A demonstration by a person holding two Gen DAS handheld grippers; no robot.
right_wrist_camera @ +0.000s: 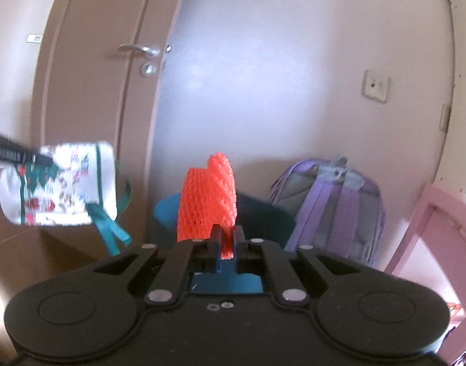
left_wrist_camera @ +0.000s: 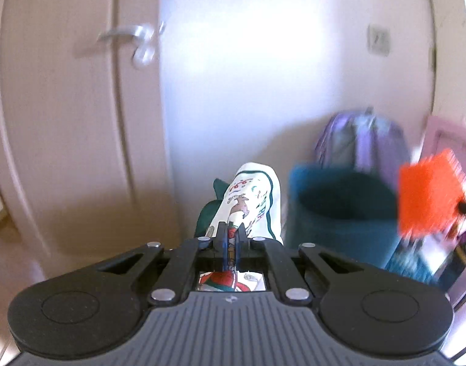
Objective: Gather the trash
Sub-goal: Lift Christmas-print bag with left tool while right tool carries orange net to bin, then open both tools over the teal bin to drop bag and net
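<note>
Protruding from right tongs (right_wrist_camera: pixel 227 234): orange netting (right_wrist_camera: pixel 207 201)

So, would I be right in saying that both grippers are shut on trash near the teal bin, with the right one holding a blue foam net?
Not quite: the foam net in the right gripper is orange, not blue, as the right wrist view shows. The rest holds: the left gripper is shut on a printed wrapper, and both are near the teal bin.
</note>
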